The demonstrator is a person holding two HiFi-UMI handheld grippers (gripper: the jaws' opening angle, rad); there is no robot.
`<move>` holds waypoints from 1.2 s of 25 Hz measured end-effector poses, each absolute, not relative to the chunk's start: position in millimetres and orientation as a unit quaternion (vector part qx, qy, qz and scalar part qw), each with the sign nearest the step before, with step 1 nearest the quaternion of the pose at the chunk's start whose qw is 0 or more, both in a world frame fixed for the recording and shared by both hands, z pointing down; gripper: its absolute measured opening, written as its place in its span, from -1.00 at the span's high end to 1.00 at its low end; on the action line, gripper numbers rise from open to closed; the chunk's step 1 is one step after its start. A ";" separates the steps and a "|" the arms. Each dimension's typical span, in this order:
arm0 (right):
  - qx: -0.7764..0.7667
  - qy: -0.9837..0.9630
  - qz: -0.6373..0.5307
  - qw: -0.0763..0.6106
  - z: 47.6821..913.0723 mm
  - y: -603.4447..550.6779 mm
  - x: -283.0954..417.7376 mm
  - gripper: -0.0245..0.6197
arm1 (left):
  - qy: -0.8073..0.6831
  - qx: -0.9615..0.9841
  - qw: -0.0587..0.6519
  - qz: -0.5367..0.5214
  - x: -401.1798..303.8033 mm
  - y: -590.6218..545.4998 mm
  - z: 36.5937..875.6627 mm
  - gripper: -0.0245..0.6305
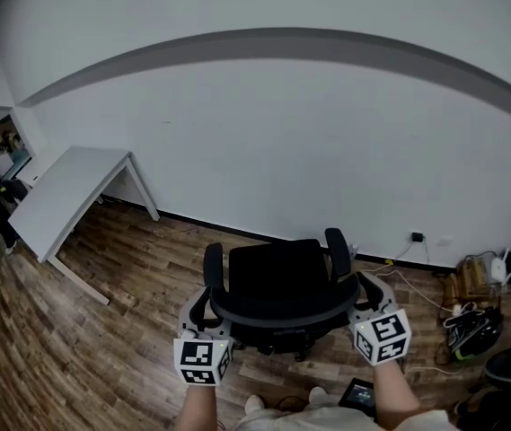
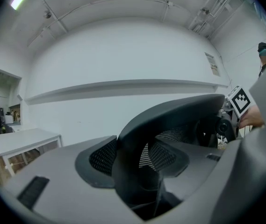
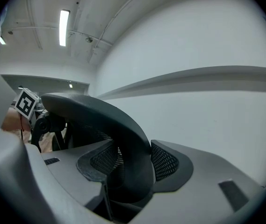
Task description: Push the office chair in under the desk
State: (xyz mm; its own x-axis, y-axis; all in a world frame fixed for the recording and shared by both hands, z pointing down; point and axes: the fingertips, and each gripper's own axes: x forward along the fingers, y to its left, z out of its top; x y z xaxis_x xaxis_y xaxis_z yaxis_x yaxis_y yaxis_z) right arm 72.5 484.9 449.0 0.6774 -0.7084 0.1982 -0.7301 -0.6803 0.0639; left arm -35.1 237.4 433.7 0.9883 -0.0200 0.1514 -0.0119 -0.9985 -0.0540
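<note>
- Holding the office chair (image 1: 277, 281) by its backrest rim (image 2: 170, 118), the left gripper (image 1: 199, 311) and the right gripper (image 1: 368, 293) both have their jaws clenched on that rim.
- The chair stands by the wall (image 1: 282, 142), well apart from the white table (image 1: 66, 187) at far left.
- A good push likely turns it toward the table first, then rolls it slowly with equal force on both sides.

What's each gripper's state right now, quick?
Left gripper: closed on the chair back, at its left end.
Right gripper: closed on the chair back, at its right end.
</note>
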 end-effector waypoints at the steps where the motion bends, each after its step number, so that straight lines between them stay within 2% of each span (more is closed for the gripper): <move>1: 0.912 -0.396 0.077 0.069 448.8 484.6 73.3 0.22 | 0.010 -0.997 0.028 -0.074 -34.8 236.7 434.2 0.29; 16: 0.906 -0.421 0.011 0.047 445.6 487.8 85.4 0.22 | 0.066 -0.997 0.025 -0.025 -38.0 247.9 430.8 0.31; 30: 0.882 -0.466 -0.009 0.063 442.8 494.7 102.5 0.22 | 0.157 -0.987 0.033 0.014 -50.6 269.6 426.5 0.35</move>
